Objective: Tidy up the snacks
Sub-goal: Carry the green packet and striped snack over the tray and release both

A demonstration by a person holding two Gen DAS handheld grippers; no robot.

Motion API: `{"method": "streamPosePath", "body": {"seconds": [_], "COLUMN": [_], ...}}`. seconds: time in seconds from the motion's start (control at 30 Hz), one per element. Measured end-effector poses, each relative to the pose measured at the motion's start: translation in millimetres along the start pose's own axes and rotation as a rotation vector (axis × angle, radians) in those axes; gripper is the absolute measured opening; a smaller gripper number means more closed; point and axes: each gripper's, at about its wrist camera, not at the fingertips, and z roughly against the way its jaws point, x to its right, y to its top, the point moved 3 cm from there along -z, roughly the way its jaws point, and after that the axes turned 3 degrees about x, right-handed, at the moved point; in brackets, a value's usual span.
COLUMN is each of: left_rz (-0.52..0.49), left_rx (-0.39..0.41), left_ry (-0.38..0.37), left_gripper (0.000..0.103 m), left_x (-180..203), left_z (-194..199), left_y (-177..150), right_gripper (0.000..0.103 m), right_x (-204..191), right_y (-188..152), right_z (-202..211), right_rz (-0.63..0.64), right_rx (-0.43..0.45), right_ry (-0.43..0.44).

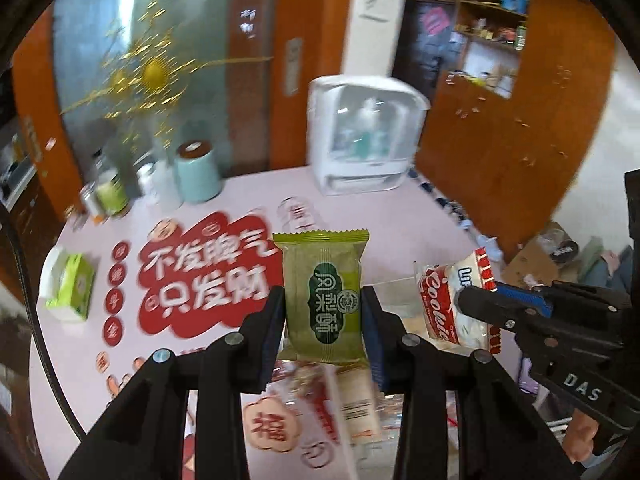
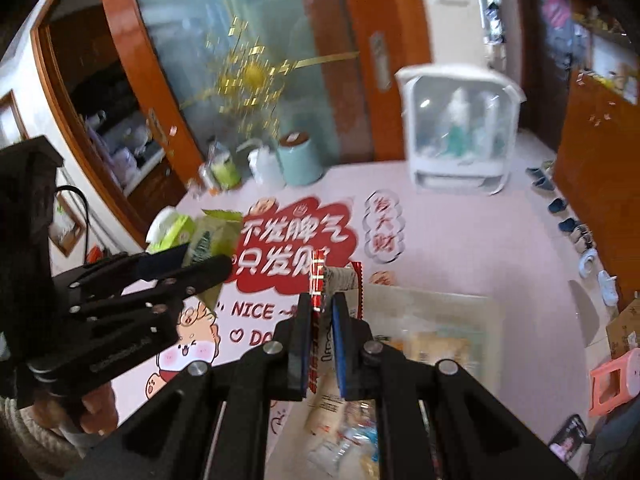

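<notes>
Snack packets are the job here, and both are off the surface [image 1: 100, 360] now, one in each gripper. The left gripper [image 1: 324, 320] has its jaws clamped on a green packet [image 1: 324, 296], pressing on its two long sides about halfway up, so the packet stands upright with its crimped top edge free. It looks like a single wrapped cake: light, with crinkly film around a soft filling that a hard squeeze could crush. A hold across the middle, as now, seems sound; the film is probably slippery, so the thin sealed ends would be a poorer place to grip.

The right gripper [image 2: 322, 312] has its jaws nearly together on a red and white cookie packet [image 1: 452, 304], pinched flat near one sealed end, and the rest hangs out beyond the tips. That packet looks light and floppy and may swing. Below both sits a clear box [image 2: 492, 320] with more snacks inside, probably the place they belong.
</notes>
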Motion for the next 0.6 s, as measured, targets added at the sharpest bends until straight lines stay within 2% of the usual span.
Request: {"method": "streamPosePath", "body": {"seconds": [0.17,0.27,0.6], "left_rz": [-0.069,-0.099,-0.168], "left_rx": [0.001,-0.012,-0.085], "left_ry": [-0.048,-0.060,-0.067], "left_gripper": [0.035,0.036,0.036], "left_x": [56.7,83.0,131.6], "left_z": [-0.5,-5.8,-27.1], "left_y": [3.3,1.7,-16.9], "right_gripper": [0.010,0.010,0.010], "right_x": [28.0,42.5,81.2], "right_y": [-11.5,-20.9,-61.4], "right_z": [42.3,53.3,57.2], "right_rz": [-0.036,-0.057,-0.139], "right_rx": [0.049,0.051,-0.015], "right_ry": [-0.037,-0.057,-0.090]}}
